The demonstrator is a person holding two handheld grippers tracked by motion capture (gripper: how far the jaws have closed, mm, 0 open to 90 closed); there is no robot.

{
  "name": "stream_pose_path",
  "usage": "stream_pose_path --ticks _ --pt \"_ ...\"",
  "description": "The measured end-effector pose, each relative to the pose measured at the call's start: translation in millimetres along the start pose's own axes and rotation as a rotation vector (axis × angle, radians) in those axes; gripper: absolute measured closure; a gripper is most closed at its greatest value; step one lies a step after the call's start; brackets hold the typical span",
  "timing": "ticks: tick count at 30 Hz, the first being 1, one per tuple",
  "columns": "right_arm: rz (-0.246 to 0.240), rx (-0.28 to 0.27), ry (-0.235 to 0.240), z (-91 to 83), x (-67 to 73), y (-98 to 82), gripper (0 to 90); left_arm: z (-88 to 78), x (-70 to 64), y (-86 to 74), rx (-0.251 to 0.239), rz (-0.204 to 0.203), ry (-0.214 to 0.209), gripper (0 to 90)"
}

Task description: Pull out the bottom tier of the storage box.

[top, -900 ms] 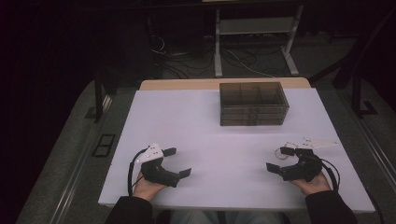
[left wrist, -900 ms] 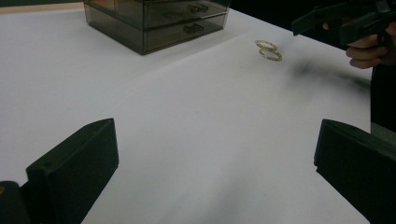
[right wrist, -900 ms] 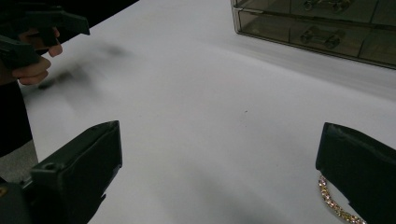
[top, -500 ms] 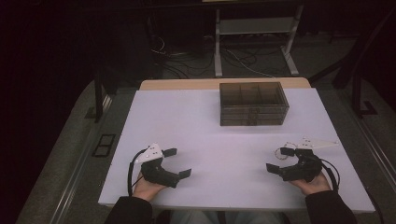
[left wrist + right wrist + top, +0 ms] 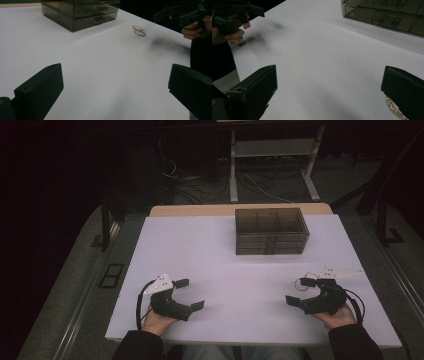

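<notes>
Two thin gold bangles (image 5: 139,31), finely textured, lie touching on the white table (image 5: 230,270), just beside the right gripper (image 5: 301,291), whose jaws stand wide and hold nothing. The left gripper (image 5: 190,294), well apart from them, is likewise spread and empty. Dark floor and cables lie beyond. At the far edge stands a smoky clear drawer box (image 5: 270,230); its drawers seem to hold small trinkets.

White table (image 5: 220,250) w/ drawer box (image 5: 271,231), gold rings (image 5: 139,31).
</notes>
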State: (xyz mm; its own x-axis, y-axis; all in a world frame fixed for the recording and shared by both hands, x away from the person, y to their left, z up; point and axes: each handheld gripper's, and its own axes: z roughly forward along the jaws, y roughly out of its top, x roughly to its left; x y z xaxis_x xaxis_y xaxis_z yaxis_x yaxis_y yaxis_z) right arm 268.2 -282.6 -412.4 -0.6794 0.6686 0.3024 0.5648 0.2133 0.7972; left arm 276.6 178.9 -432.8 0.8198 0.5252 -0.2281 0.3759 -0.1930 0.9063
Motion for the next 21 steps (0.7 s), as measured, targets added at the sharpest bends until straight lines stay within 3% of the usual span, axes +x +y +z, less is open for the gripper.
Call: stream_pose_path --ticks 10,21 --pt "0.002 0.01 0.032 -5.0 3.9 15.5 0.0 -0.8 -0.3 -0.8 -0.001 -0.004 0.001 0.0" --pt "0.003 0.04 0.061 3.4 4.6 35.0 0.0 -1.5 -0.6 -0.8 -0.014 -0.011 0.0 0.0"
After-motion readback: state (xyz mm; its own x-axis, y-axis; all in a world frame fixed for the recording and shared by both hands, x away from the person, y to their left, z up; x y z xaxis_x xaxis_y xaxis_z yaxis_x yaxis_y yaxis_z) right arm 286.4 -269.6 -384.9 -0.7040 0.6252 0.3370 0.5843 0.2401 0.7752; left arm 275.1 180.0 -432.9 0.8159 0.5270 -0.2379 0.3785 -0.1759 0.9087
